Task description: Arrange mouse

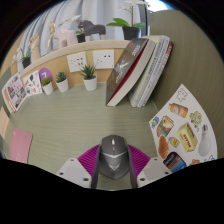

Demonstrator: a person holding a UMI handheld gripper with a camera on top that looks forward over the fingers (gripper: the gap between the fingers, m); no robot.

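Observation:
A grey and black computer mouse (112,157) sits between my fingers, held up over the beige desk (80,120). My gripper (112,160) is shut on the mouse, with the magenta pads (88,158) pressing on its two sides. The mouse's back end is hidden below, where the fingers meet the view's bottom.
Leaning books (140,70) stand beyond the fingers to the right. Three small potted plants (89,77) line the back wall. A colourful printed sheet (182,128) lies at the right, a pink notepad (20,146) at the left, and a picture card (20,92) leans at the far left.

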